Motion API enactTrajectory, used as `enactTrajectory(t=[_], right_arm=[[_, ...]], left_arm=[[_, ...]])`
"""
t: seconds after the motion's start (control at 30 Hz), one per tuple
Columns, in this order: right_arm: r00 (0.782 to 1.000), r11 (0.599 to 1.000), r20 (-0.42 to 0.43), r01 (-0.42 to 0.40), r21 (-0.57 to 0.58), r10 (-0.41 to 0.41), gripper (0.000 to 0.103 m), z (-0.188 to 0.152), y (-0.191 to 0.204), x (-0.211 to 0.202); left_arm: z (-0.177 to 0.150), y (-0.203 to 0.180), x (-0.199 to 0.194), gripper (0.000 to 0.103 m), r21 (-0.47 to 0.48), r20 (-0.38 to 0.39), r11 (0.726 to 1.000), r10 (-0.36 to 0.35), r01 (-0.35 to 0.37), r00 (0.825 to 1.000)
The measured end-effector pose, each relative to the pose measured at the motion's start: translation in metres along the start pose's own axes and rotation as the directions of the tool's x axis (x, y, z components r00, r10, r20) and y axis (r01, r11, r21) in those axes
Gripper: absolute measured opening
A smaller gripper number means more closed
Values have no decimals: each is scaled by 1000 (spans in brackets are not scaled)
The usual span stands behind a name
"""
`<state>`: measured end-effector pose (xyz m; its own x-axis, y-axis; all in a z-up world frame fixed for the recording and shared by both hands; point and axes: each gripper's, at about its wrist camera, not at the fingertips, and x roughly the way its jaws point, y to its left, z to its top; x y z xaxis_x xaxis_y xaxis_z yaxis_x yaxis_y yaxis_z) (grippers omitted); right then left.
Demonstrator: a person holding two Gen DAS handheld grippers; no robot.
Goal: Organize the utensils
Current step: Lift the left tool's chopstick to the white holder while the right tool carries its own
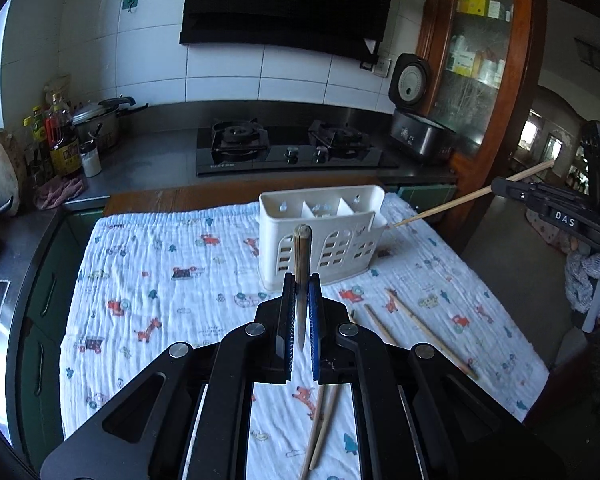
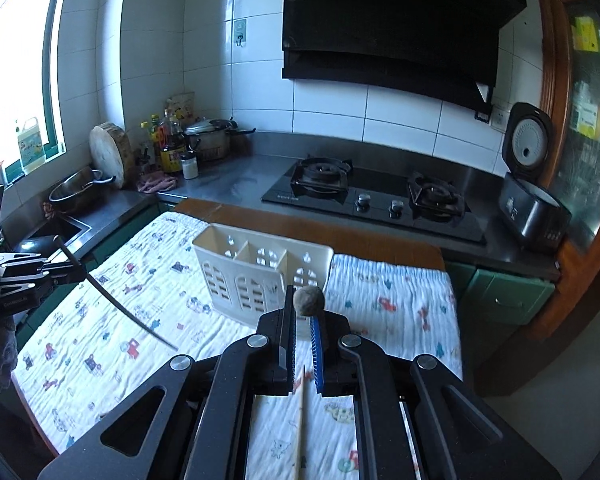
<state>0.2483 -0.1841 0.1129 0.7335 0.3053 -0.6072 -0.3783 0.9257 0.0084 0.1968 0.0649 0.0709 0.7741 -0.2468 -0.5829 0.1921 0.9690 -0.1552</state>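
Observation:
A white plastic utensil holder [image 1: 340, 248] [image 2: 244, 284] with three compartments stands on the cartoon-print cloth [image 1: 160, 280]. My left gripper [image 1: 301, 280] [image 2: 76, 270] is shut on a knife [image 1: 302, 248] [image 2: 120, 304], wooden handle forward and blade back toward the camera, held above the cloth in front of the holder. My right gripper [image 2: 302, 308] [image 1: 496, 188] is shut on a wooden chopstick [image 1: 440, 208] [image 2: 300, 420] whose tip hangs beside the holder's right end. Several loose chopsticks [image 1: 428, 336] lie on the cloth near me.
Behind the table runs a steel counter with a gas hob [image 1: 296, 148], an open rice cooker [image 1: 420, 136], bottles [image 1: 60, 136] and a pot [image 2: 208, 140]. A sink [image 2: 56, 228] is at the left. A wooden cabinet [image 1: 480, 60] stands at the right.

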Motion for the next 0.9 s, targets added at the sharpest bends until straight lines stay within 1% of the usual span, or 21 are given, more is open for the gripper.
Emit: enactTrajectory(t=[0.13, 0.27, 0.37, 0.47, 0.57, 0.63, 0.7, 0.77, 0.9], right_arm=[[1000, 1000, -15, -4, -5, 4, 7, 26, -7, 0], [998, 1000, -64, -9, -16, 8, 7, 41, -11, 16], [995, 1000, -103, -8, -29, 5, 7, 45, -10, 32], [991, 999, -137, -13, -33, 8, 7, 48, -10, 49], [987, 999, -163, -17, -40, 10, 7, 47, -8, 65], [983, 999, -184, -17, -47, 8, 7, 45, -6, 76], [979, 998, -203, -21, -53, 10, 7, 43, -6, 87], [976, 998, -217, -21, -57, 8, 7, 39, -6, 97], [971, 999, -240, -22, -47, 10, 7, 30, -8, 114]], left_arm=[[39, -6, -11, 5, 21, 55, 1000, -20, 19, 998], [81, -12, -17, 5, 38, 123, 999, -8, 3, 992], [108, -13, -11, 5, 29, 149, 1000, -11, 7, 989], [128, -10, 5, 5, 10, 161, 1000, 8, -10, 987], [139, -5, 30, 5, -14, 146, 999, 40, -38, 989], [142, 2, 49, 5, -41, 115, 999, 36, -32, 993], [139, 9, 67, 5, -57, 80, 998, 29, -24, 996], [133, 14, 85, 5, -67, 46, 997, 41, -38, 998], [119, 21, 113, 5, -74, -21, 996, 44, -46, 999]])
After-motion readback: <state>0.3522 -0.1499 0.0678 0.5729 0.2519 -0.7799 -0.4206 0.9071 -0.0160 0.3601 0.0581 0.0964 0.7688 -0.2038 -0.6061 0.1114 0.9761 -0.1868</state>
